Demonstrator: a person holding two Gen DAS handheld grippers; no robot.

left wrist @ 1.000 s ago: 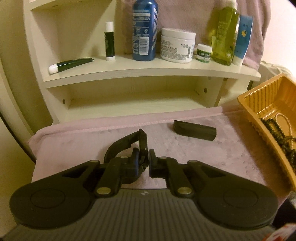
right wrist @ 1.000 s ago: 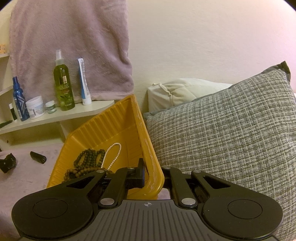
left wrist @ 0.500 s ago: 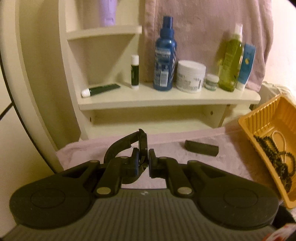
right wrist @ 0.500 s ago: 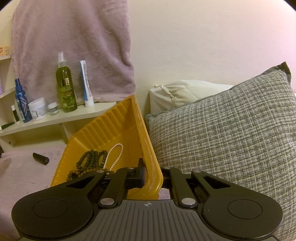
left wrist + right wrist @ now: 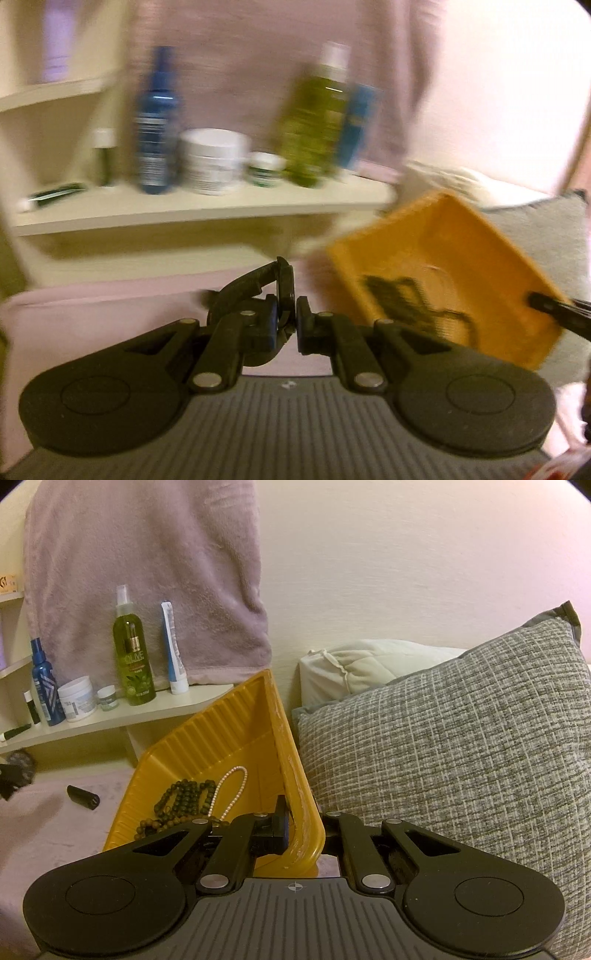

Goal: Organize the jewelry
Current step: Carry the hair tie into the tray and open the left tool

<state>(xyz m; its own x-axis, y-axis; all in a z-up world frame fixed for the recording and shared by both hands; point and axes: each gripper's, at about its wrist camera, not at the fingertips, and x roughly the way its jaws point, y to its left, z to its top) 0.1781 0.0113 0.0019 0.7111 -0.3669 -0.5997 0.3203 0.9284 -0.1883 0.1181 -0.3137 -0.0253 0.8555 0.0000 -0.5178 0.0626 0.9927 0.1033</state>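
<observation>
My left gripper is shut on a black curved clip that sticks up and to the left from its fingers, above the pink towel. This view is blurred by motion. My right gripper is shut on the near corner rim of the yellow ribbed tray and holds it tilted. Dark bead strands and a pearl string lie in the tray. In the left wrist view the tray sits to the right with the beads in it.
A short black piece lies on the towel left of the tray. A cream shelf behind carries bottles, a jar and tubes. A grey woven pillow presses against the tray's right side. My left gripper shows blurred at the far left.
The left gripper has lifted off the towel with the black clip and swung right toward the tray. The right gripper and the tilted tray have not moved.
</observation>
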